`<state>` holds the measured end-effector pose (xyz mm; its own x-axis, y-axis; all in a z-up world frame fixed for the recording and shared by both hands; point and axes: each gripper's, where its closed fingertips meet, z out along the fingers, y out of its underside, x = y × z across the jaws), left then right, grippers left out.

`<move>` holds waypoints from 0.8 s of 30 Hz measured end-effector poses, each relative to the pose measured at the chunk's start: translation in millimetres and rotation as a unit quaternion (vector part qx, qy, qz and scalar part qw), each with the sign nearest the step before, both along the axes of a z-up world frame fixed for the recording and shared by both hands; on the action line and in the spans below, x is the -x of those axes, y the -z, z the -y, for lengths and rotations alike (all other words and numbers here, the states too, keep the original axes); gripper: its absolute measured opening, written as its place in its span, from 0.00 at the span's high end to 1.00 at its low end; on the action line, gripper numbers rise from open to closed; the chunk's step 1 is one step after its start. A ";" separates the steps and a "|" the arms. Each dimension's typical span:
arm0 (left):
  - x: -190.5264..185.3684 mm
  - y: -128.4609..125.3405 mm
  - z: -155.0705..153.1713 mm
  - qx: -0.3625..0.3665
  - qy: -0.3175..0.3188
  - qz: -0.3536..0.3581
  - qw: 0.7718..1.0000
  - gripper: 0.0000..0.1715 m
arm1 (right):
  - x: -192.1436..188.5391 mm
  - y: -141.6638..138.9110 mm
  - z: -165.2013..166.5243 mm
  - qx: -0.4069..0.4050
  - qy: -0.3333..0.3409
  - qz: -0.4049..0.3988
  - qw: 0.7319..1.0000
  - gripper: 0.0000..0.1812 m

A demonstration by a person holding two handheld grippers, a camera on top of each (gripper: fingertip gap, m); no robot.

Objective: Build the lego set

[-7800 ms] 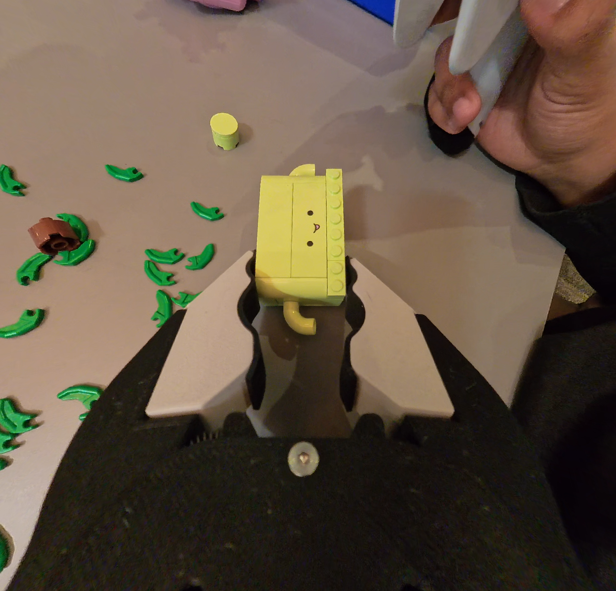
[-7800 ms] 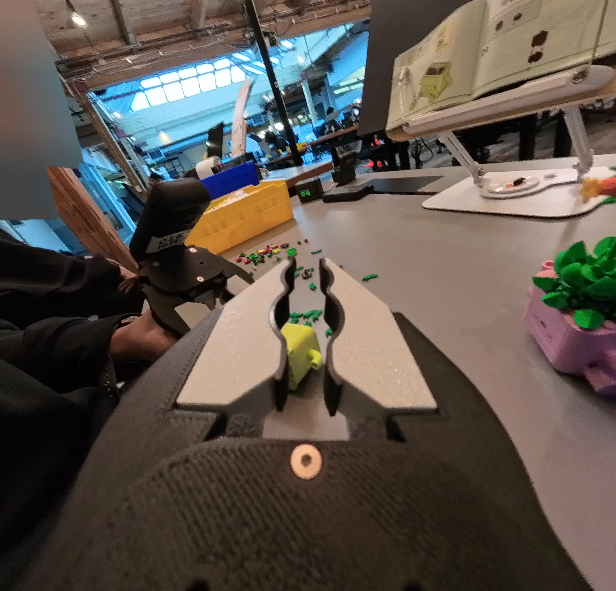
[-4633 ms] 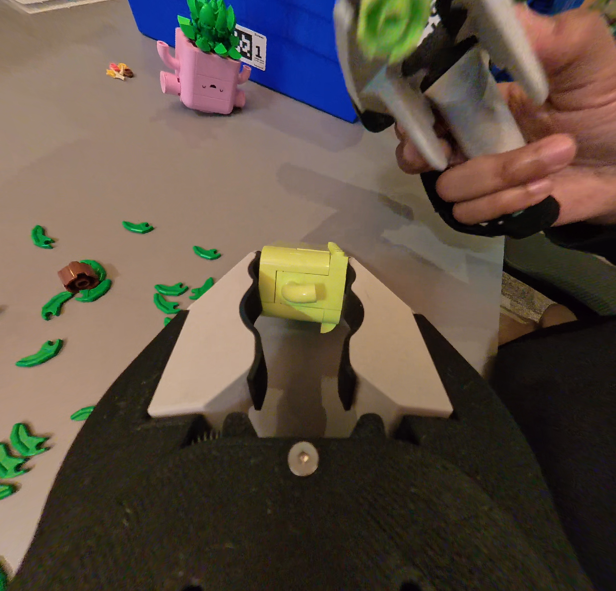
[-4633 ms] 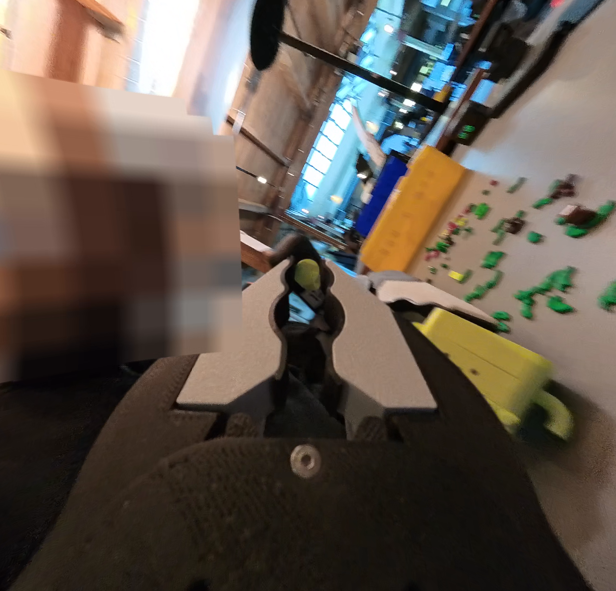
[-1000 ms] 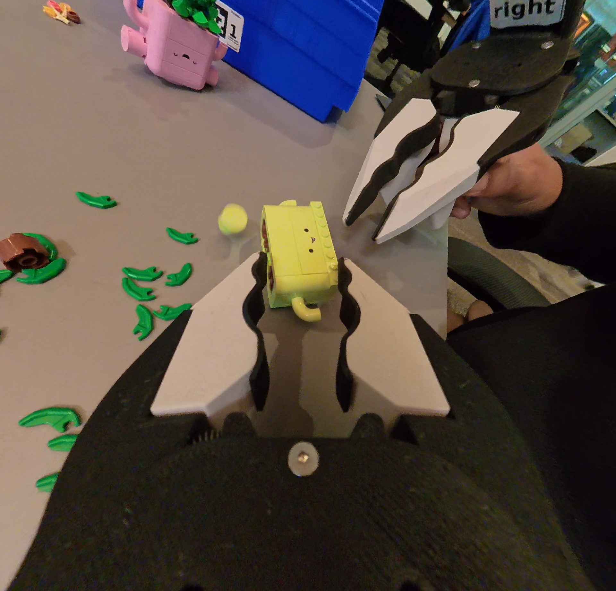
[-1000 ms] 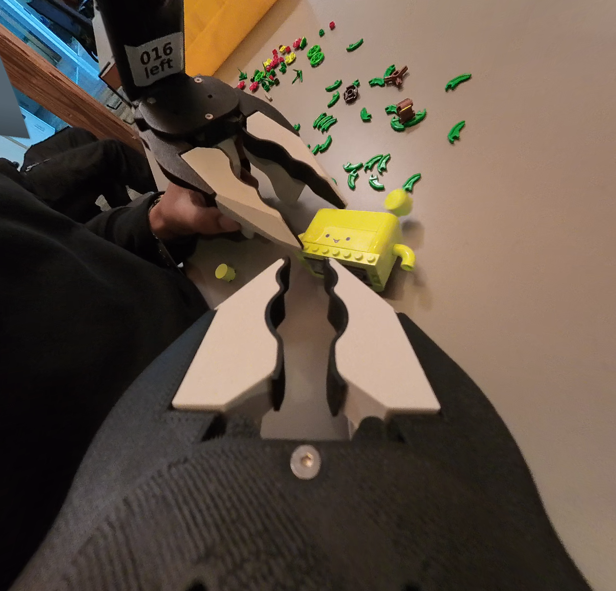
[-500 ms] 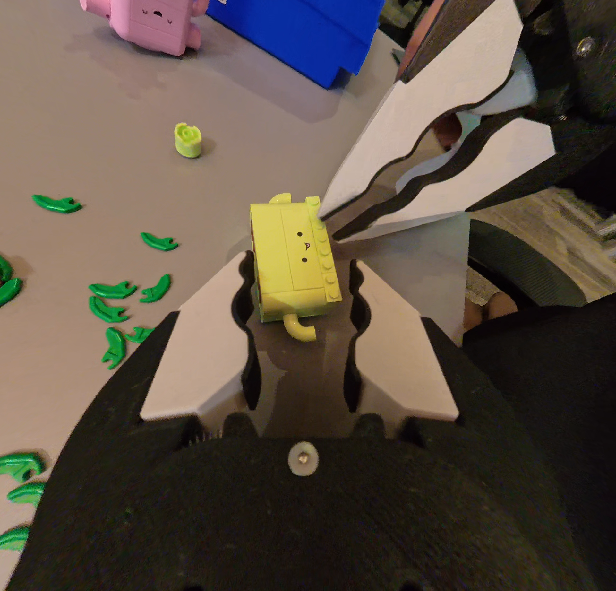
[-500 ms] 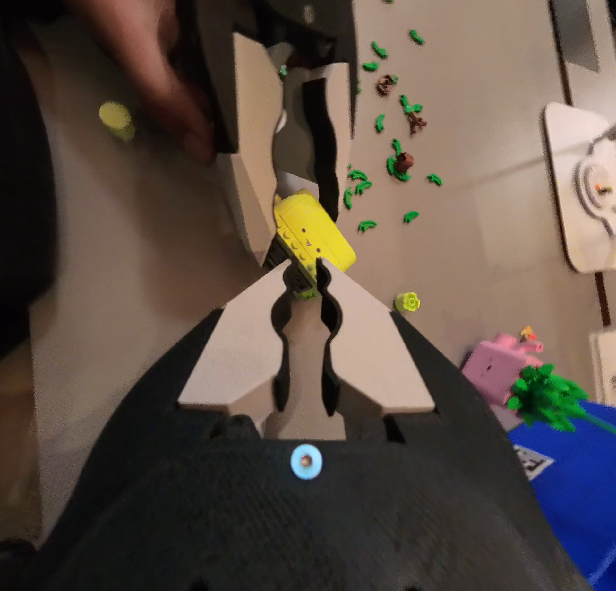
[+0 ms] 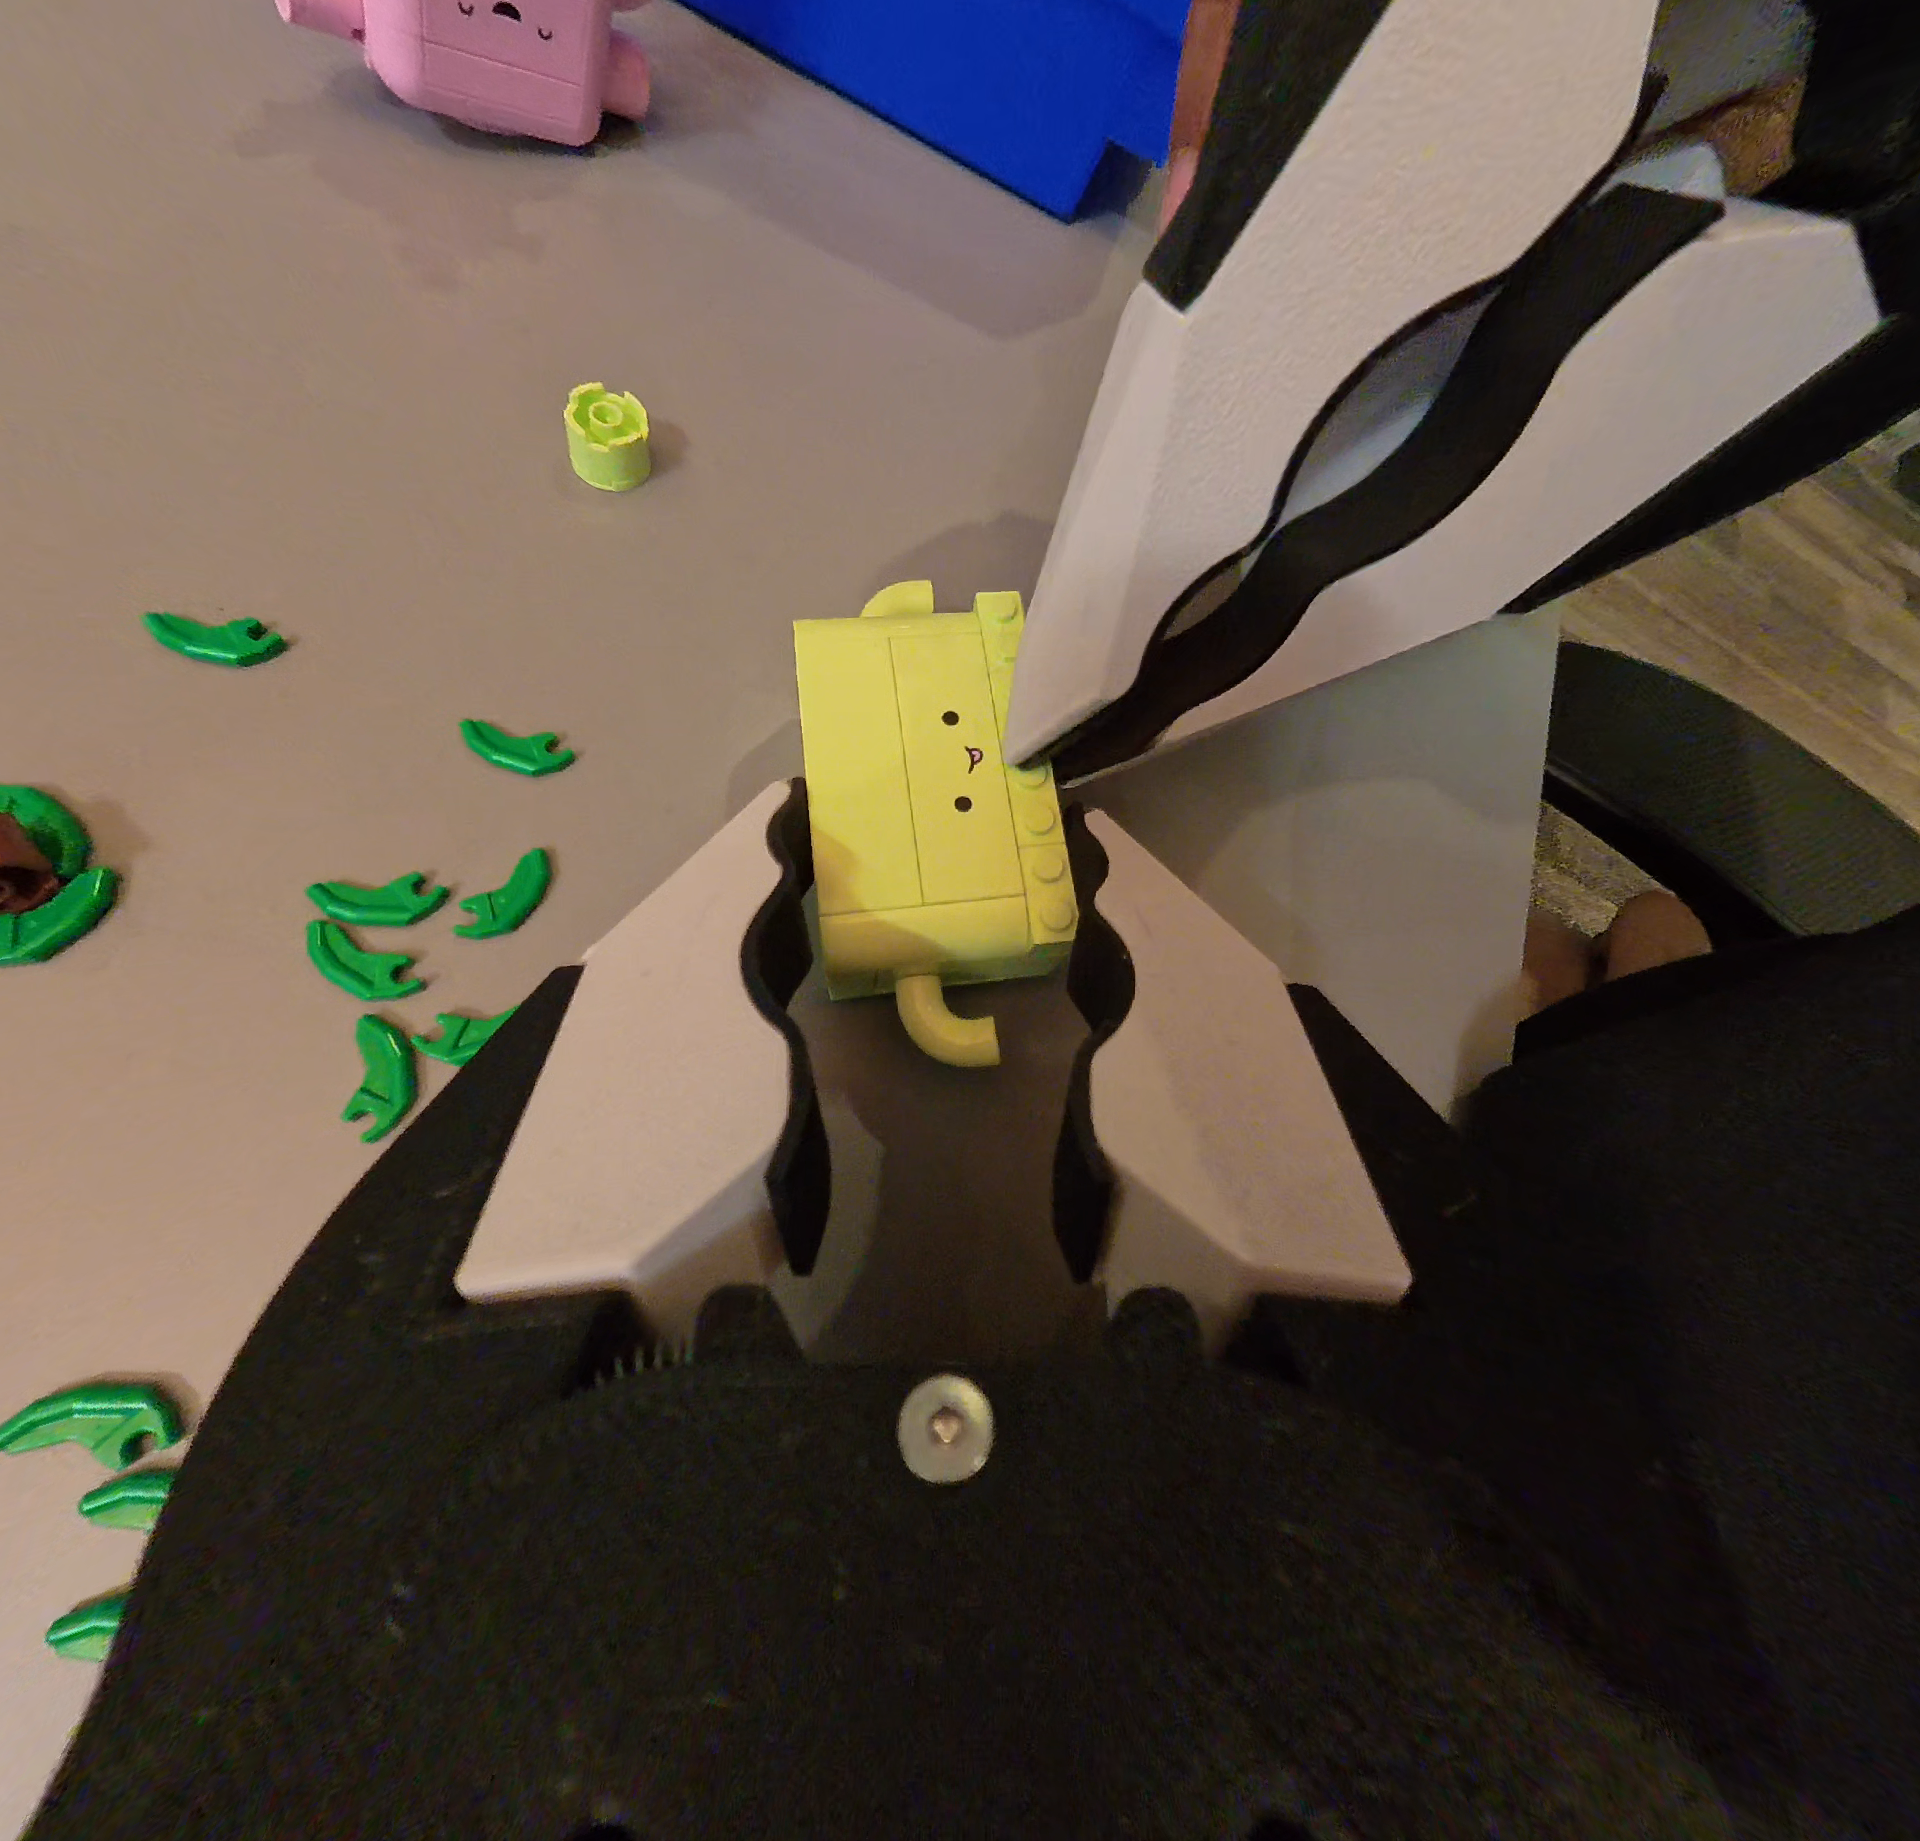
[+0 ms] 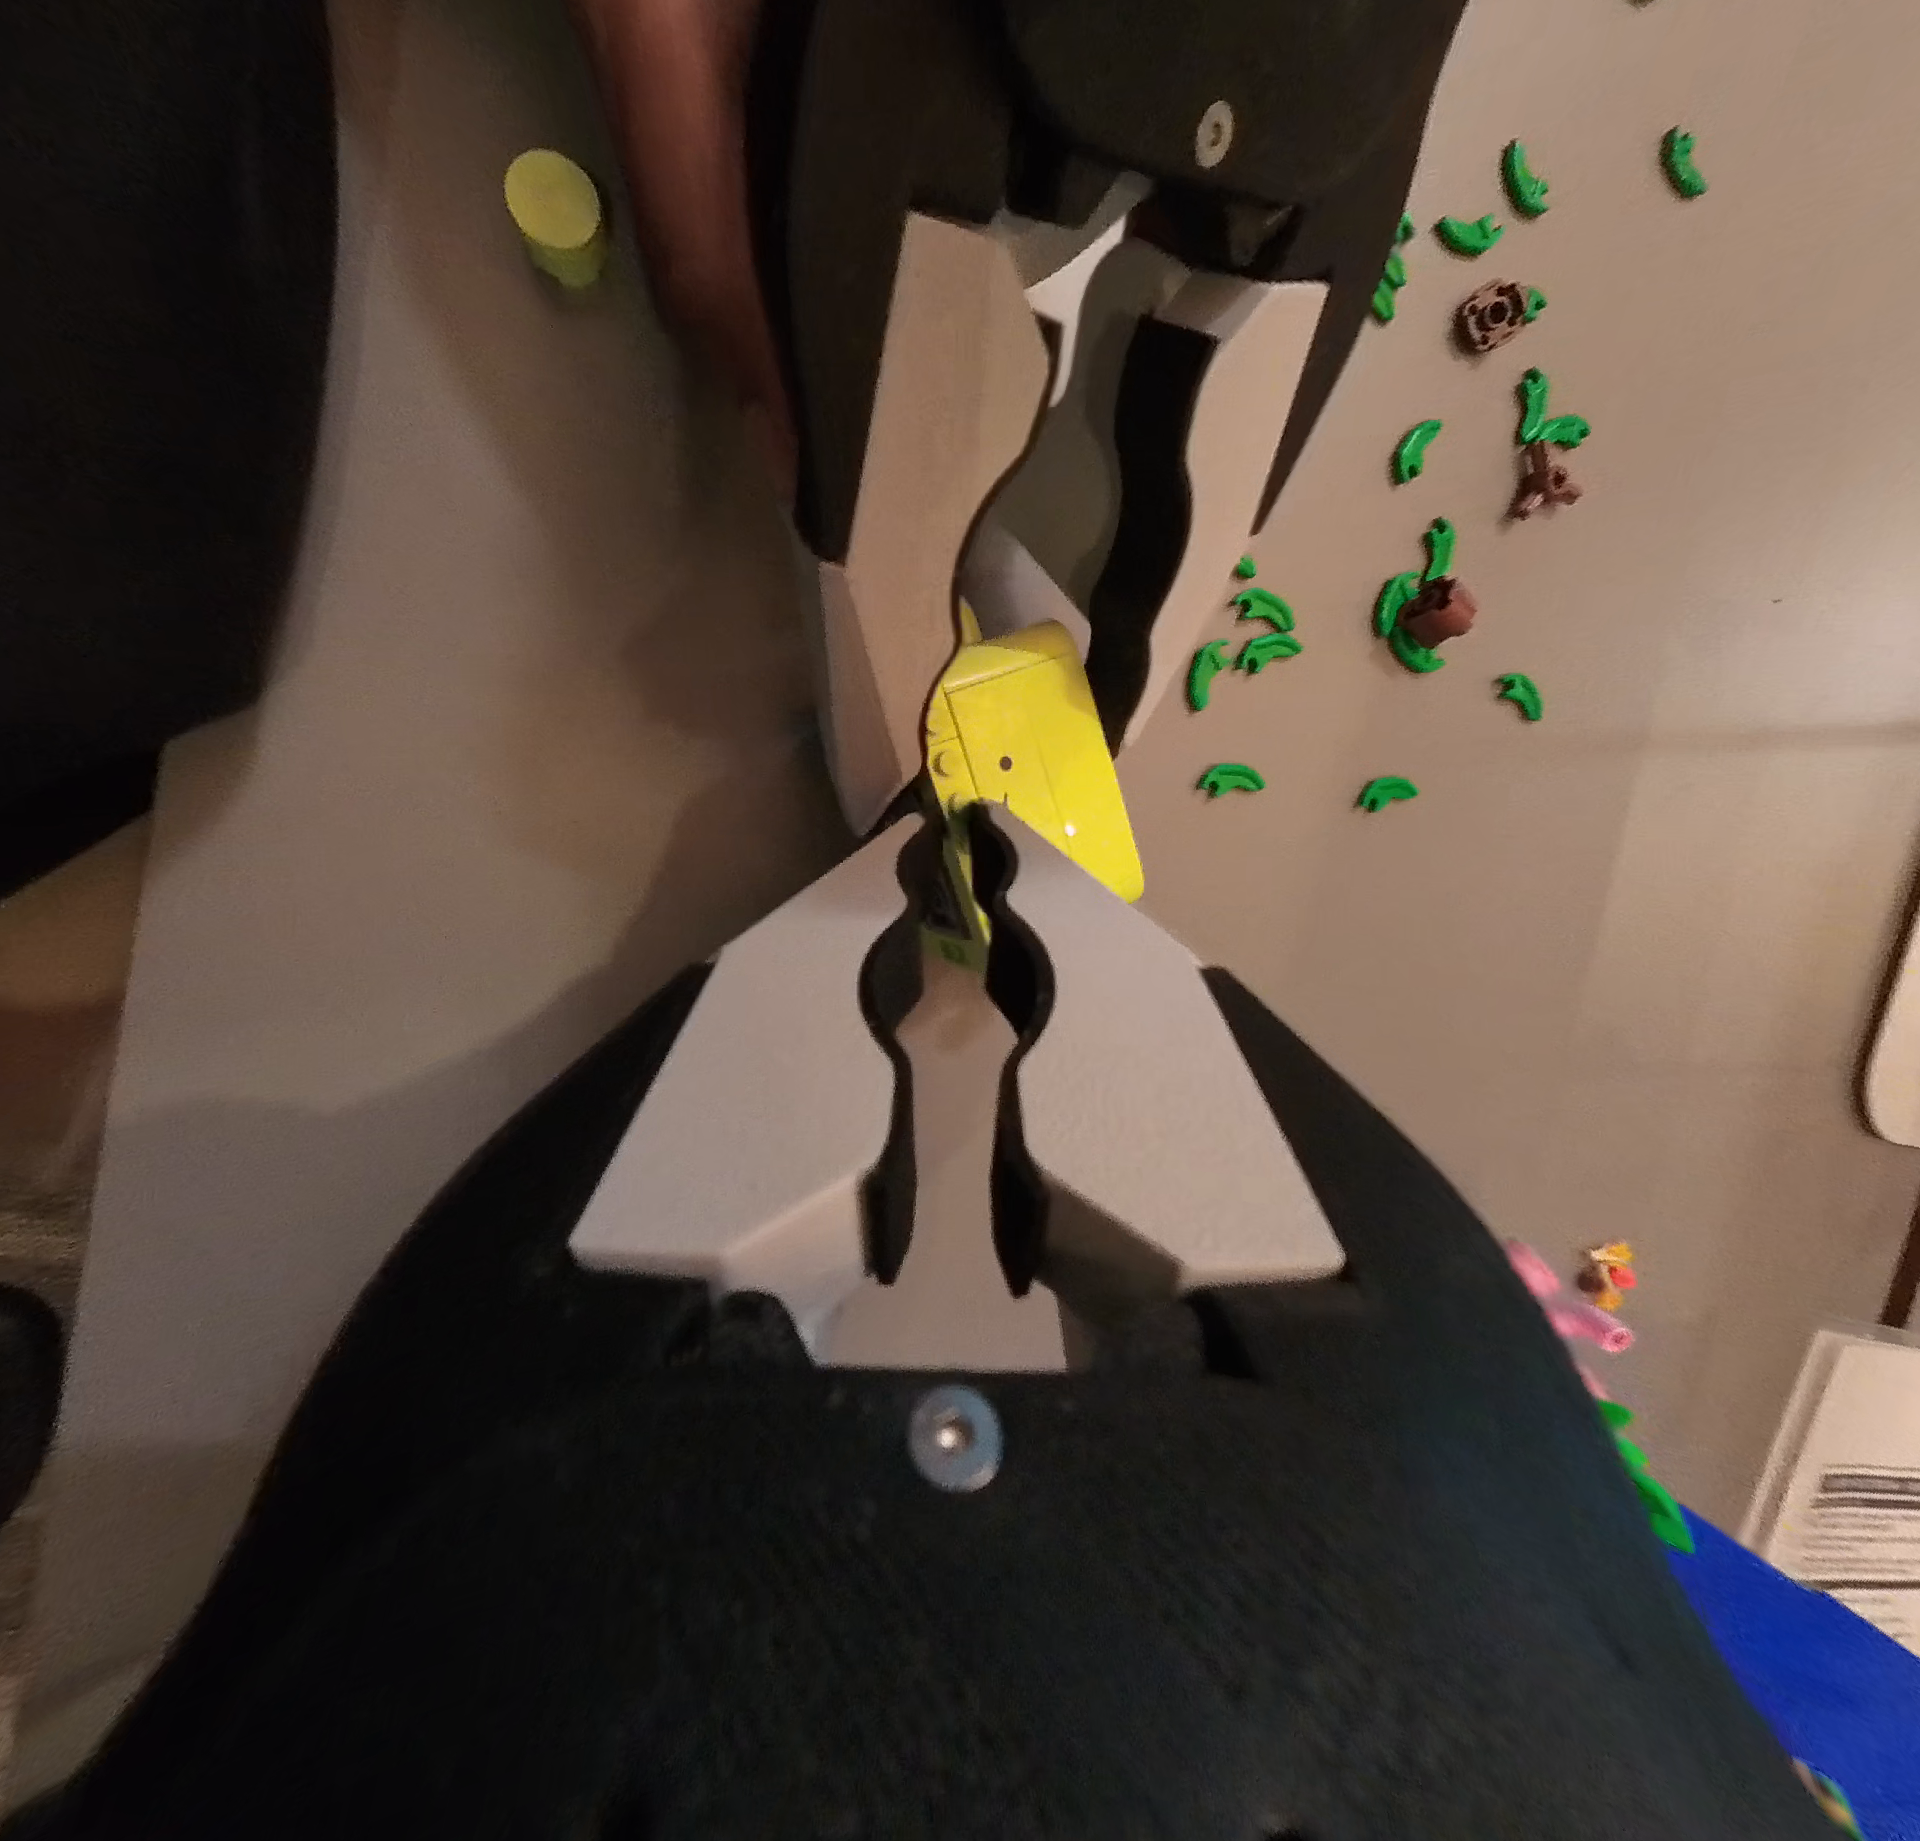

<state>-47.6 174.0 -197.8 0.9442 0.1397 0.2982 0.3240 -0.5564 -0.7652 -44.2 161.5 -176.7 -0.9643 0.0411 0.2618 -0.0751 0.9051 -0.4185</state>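
Note:
A lime-green Lego pot body with a small face [image 9: 914, 804] lies on its side on the grey table [image 9: 416, 337]. My left gripper [image 9: 935, 815] is shut on it, with the fingertips against its two long sides. My right gripper [image 9: 1039, 757] comes in from the upper right, and its tips pinch the studded rim of the body. In the right wrist view the rim sits between my right gripper's tips [image 10: 951, 835], and the left gripper [image 10: 997, 752] holds the body [image 10: 1029, 752] from the far side. A loose lime round piece [image 9: 608, 437] stands on the table beyond.
Several green leaf pieces [image 9: 379, 918] and a brown piece [image 10: 1439, 617] lie scattered to the left. A pink pot figure [image 9: 468, 25] and a blue bin [image 9: 935, 46] stand at the back. A second lime round piece [image 10: 551, 202] lies near the table's edge [image 9: 1538, 856]. Less than 4 cm separates the two grippers' tips. It is some 9 centimeters from my left tips to the loose lime round piece [image 9: 608, 437].
The left fingers have narrowed onto the lime body. The right gripper has slid along the studded rim toward its middle and closed on it. The loose round piece now stands still.

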 end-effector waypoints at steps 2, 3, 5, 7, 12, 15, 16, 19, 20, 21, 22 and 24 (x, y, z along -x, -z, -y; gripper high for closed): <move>0.2 0.2 0.0 0.001 -0.001 -0.003 1.000 0.73 | -0.1 -0.3 0.0 0.010 0.007 0.012 1.000 0.99; 0.2 0.2 0.1 0.001 0.000 -0.003 1.000 0.73 | -0.2 -0.5 0.1 0.016 0.012 0.016 1.000 0.99; 0.3 0.3 0.0 0.002 0.000 -0.005 1.000 0.73 | -0.3 -1.2 0.3 0.025 0.020 0.017 0.999 0.99; 2.1 0.7 0.2 0.005 -0.002 -0.016 1.000 0.73 | 5.1 -9.0 2.2 0.045 0.033 -0.013 0.998 1.00; -10.4 1.0 -5.9 0.007 0.028 -0.023 0.999 0.73 | 31.3 -53.7 1.1 0.123 0.092 -0.073 0.985 1.00; -4.2 -1.9 -4.2 -0.011 0.012 0.030 0.999 0.74 | 39.9 -53.8 -16.7 0.153 0.158 -0.077 0.972 1.00; -3.0 -3.9 -3.6 -0.020 0.010 0.049 0.999 0.74 | 41.2 -50.6 -24.2 0.165 0.192 -0.063 0.965 1.00; 3.8 -14.8 -0.4 -0.065 -0.006 0.097 0.993 0.73 | 38.7 -31.1 -48.0 0.203 0.311 0.000 0.928 0.97; 5.9 -17.4 1.5 -0.077 -0.010 0.113 0.991 0.73 | 33.3 -20.9 -54.3 0.212 0.347 0.030 0.913 0.96; 7.3 -19.1 3.4 -0.086 -0.013 0.128 0.988 0.73 | 26.9 -12.0 -58.3 0.224 0.375 0.057 0.897 0.95; 8.3 -21.2 5.1 -0.095 -0.015 0.140 0.985 0.74 | 20.6 -5.6 -60.2 0.240 0.396 0.077 0.883 0.93; 10.7 -27.5 8.3 -0.120 -0.019 0.162 0.979 0.73 | 11.0 -0.4 -62.3 0.268 0.421 0.085 0.862 0.91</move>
